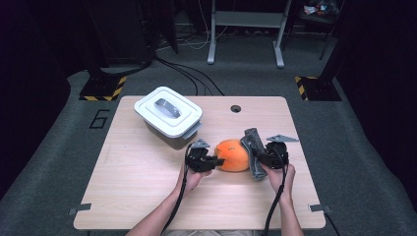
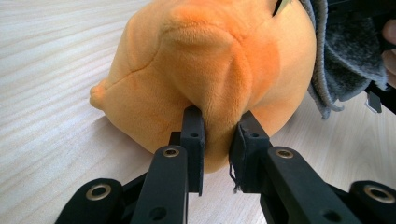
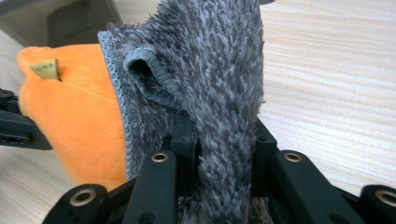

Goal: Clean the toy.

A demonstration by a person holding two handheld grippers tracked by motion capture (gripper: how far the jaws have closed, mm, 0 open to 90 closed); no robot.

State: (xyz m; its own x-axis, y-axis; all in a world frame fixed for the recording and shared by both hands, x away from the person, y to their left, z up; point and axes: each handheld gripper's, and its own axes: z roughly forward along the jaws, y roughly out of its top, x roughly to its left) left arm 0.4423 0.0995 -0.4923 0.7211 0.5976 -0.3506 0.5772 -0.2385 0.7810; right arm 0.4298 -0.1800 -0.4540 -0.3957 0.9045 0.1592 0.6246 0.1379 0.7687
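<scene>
Orange plush toy (image 1: 232, 155) lies at table centre, pinched by the left gripper (image 1: 218, 161) at its 9 o'clock. Right gripper (image 1: 259, 158), clamped on grey cloth (image 1: 252, 147), presses it at 3 o'clock. Wiping looks underway; how much is left is unclear.

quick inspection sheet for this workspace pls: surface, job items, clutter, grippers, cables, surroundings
Surface: light wood table, round hole near far edge.
Job's things: orange plush toy; grey fuzzy cloth against its right side.
Clutter: white lidded container at far left.
Grippers: left hand-held gripper shut on the plush; right hand-held gripper shut on the cloth.
Cables: one trails from each gripper toward the person; more on the floor behind.
Surroundings: grey carpet, stand legs, hazard-striped bases.
</scene>
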